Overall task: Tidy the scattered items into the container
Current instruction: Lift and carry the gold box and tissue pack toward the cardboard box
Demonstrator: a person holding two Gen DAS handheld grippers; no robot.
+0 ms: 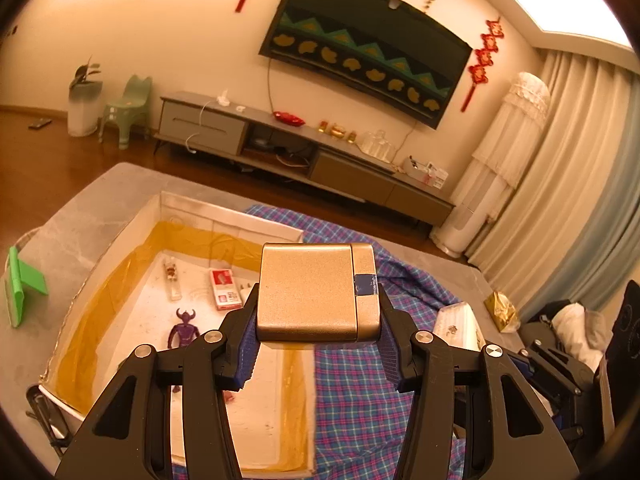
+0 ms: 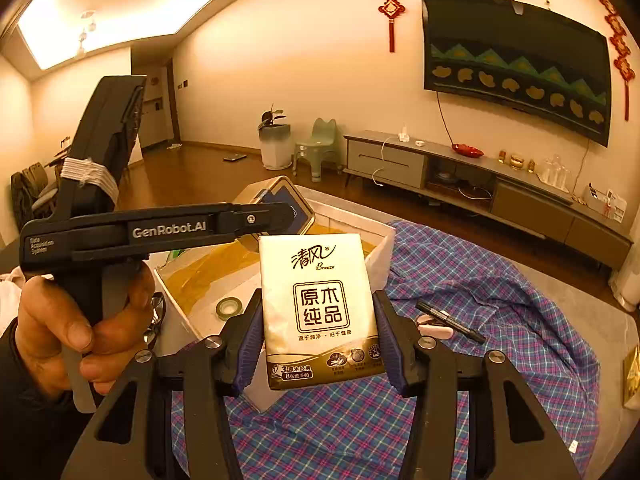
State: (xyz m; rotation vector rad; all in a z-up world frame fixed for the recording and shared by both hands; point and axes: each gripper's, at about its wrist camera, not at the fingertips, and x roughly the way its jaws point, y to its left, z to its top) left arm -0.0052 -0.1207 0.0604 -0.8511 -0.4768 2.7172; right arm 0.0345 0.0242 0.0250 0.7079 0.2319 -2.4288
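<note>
My left gripper is shut on a gold metal tin and holds it in the air over the near part of an open white container lined with yellow tape. Inside lie a purple figure, a red and white pack and a small clear bottle. My right gripper is shut on a gold tissue pack, upright above a plaid cloth, just right of the container. The right wrist view shows the left gripper side on, with the tin over the container.
A black marker and a small white and pink item lie on the plaid cloth. A tape roll sits in the container. A green stand is left of it, a gold foil bag to the right. A person's hand grips the left handle.
</note>
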